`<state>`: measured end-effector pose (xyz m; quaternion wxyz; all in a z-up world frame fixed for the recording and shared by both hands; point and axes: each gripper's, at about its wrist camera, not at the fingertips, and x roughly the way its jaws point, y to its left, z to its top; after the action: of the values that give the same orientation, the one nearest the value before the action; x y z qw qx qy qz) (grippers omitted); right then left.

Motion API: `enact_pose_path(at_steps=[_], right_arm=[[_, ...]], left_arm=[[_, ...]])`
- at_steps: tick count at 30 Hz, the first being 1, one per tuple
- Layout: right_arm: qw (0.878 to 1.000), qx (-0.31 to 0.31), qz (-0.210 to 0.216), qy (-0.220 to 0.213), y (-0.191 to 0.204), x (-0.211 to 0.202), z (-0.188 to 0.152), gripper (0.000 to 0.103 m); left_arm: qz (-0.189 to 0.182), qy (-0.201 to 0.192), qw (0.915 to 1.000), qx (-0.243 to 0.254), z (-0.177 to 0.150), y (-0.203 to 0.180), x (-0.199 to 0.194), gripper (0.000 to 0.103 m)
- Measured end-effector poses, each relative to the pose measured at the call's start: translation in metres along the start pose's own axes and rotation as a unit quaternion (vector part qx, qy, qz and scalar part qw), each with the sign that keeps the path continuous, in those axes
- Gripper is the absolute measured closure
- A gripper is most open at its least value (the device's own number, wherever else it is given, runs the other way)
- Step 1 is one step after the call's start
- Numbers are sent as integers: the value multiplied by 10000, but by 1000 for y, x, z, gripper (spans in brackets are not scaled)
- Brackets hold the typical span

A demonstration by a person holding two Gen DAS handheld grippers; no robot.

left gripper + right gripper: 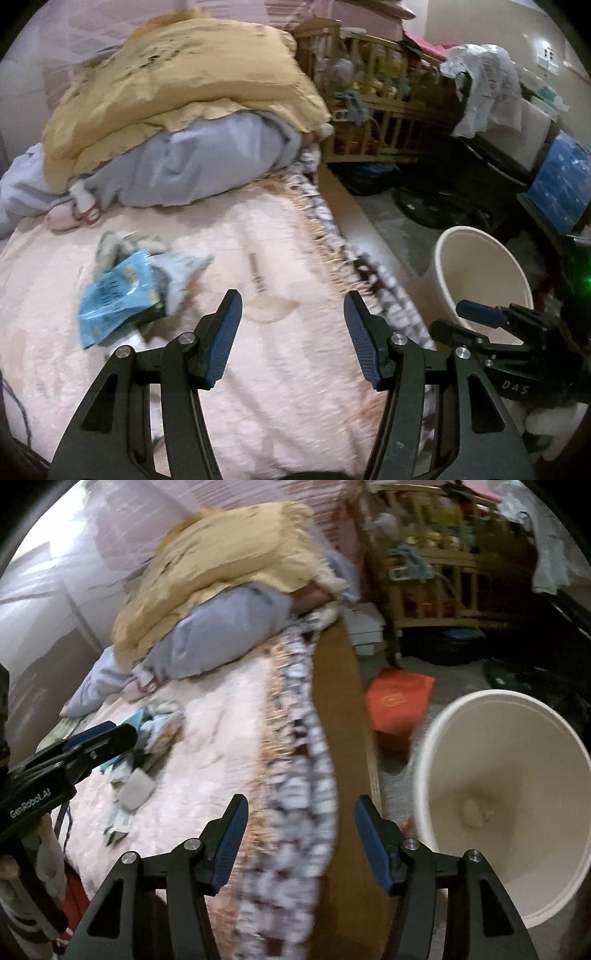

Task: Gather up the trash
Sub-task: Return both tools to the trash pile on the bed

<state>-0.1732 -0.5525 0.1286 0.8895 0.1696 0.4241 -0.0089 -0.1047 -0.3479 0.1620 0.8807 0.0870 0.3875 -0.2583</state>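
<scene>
A lived-in bedroom in a home. A bed (280, 369) with a pale pink fleecy cover fills the lower left of both views, with a yellow quilt (177, 92) heaped on a grey-blue one (207, 166) at the upper left. In the upper right stands a wooden baby cot (373, 96) stuffed with toys and clothes. On the floor to the right of the bed sit a cream bucket (443, 738) and an orange box (399, 701), with cluttered dark furniture behind.
</scene>
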Motion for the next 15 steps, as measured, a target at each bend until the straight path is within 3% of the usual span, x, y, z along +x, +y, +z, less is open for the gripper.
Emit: enact_pose_path(at_steps=[15], right_arm=[[9965,-567,518,337,84,39,-2,41]], left_arm=[[794,248,9945,-638,-60,111,-26,47]])
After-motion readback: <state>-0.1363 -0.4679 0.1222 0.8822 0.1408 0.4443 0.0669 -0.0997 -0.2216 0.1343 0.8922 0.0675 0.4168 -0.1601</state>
